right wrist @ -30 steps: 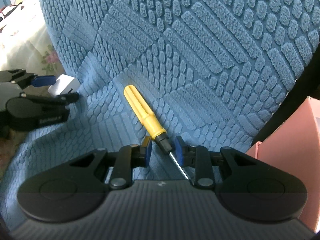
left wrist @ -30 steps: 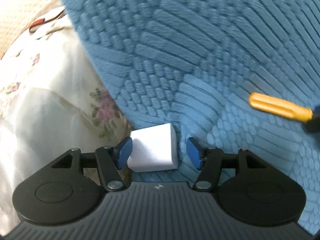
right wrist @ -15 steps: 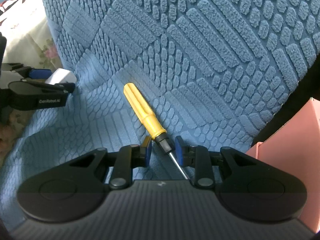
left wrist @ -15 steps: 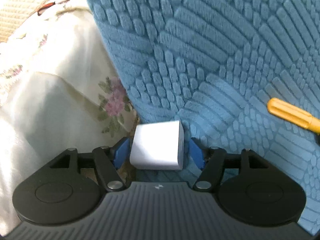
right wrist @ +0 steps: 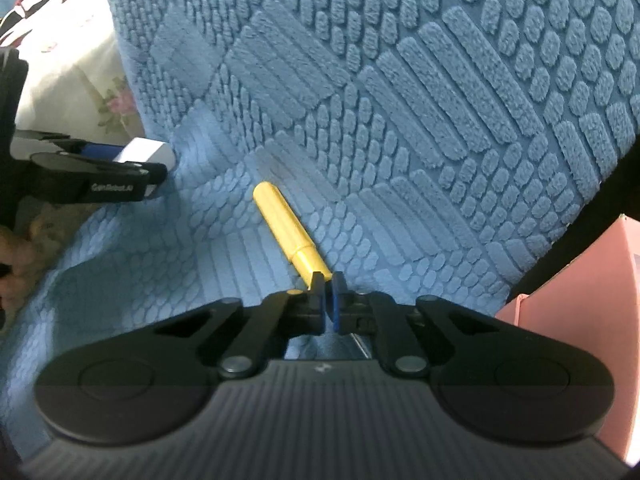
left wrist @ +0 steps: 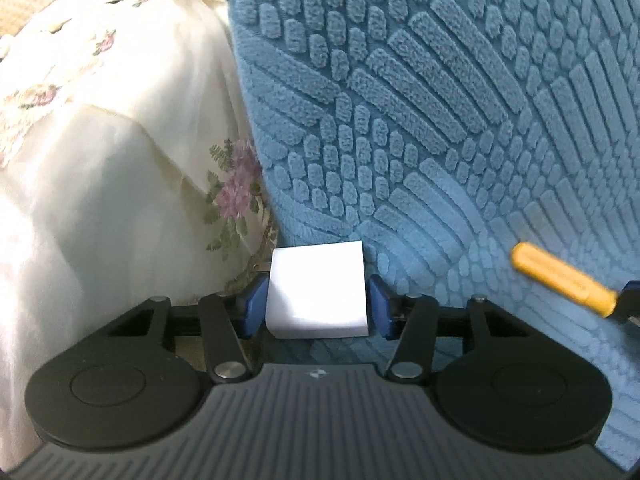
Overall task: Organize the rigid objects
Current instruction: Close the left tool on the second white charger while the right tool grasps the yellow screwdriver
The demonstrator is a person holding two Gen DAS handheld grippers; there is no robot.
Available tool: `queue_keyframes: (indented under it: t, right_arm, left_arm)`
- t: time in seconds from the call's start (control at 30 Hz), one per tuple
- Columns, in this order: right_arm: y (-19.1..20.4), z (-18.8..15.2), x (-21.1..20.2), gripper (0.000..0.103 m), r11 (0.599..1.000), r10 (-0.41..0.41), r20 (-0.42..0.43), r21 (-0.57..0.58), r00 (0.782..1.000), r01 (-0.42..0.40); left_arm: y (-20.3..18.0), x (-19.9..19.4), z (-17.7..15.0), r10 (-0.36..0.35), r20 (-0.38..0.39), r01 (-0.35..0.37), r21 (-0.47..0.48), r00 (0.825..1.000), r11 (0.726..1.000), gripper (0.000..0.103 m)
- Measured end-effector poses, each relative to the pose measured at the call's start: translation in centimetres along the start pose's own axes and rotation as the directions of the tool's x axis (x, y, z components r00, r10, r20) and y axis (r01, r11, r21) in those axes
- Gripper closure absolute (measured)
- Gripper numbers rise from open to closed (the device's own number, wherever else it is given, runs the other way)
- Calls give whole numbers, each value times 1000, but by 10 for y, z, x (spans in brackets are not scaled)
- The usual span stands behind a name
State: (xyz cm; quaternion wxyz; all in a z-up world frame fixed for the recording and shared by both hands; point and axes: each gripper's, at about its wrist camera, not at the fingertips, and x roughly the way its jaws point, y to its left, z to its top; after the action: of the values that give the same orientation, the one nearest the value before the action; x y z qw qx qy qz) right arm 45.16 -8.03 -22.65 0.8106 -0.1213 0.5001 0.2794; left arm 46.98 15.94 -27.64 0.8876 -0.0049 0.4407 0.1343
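On the blue textured cover, at its left edge beside the floral cloth, the left gripper brackets a white block — pads touching or nearly so; whether it grips, I cannot tell. Further right, the right gripper is clenched on the yellow-handled screwdriver — just below its handle.

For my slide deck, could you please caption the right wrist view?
Right gripper shut on the yellow screwdriver on the blue textured cover; left gripper at the white block.

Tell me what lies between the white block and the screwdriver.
Only bare blue blanket separates the block from the screwdriver, seen in the right wrist view.
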Motion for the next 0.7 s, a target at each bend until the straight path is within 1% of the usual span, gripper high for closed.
queue_keyframes:
  t: [0.17, 0.27, 0.33, 0.37, 0.4, 0.47, 0.53, 0.57, 0.63, 0.67, 0.7]
  right_arm:
    - [3, -1, 0, 97, 1000, 18, -2, -8, 1000, -18]
    - [0, -1, 2, 94, 1000, -11, 20, 7, 1000, 11]
    - [-4, -1, 6, 91, 999, -31, 20, 21, 999, 31]
    - [-7, -1, 8, 84, 999, -37, 20, 30, 999, 36]
    - [-10, -1, 10, 71, 998, -44, 19, 40, 999, 43]
    - [-16, -2, 14, 62, 997, -54, 12, 51, 998, 53]
    - [-19, -6, 19, 62, 998, -40, -6, 48, 999, 41]
    - [-20, -8, 21, 61, 999, -25, -19, 41, 1000, 26]
    - [-20, -8, 21, 63, 1000, -6, -27, 31, 1000, 7]
    - [-18, -8, 21, 73, 1000, -2, -37, 18, 999, 2]
    - [-15, -9, 21, 88, 1000, -5, -43, 1, 999, 5]
  left_arm:
    - [4, -17, -8, -32, -6, 32, -16, 999, 999, 45]
    - [9, -29, -14, -65, -1, 64, -44, 998, 997, 45]
    - [11, -37, -20, -82, 1, 82, -62, 997, 995, 46]
    - [13, -41, -22, -90, 3, 90, -71, 996, 993, 46]
    - [15, -47, -26, -97, 5, 97, -81, 995, 992, 46]
    - [17, -57, -32, -110, 8, 110, -97, 994, 989, 46]
    - [19, -70, -45, -121, 11, 121, -118, 993, 986, 46]
    - [18, -72, -46, -130, 9, 130, -130, 991, 983, 47]
    - [19, -78, -53, -152, 5, 151, -166, 988, 975, 47]
    - [20, -80, -57, -158, 0, 156, -180, 987, 971, 47]
    - [16, -83, -59, -163, -5, 159, -186, 987, 970, 47]
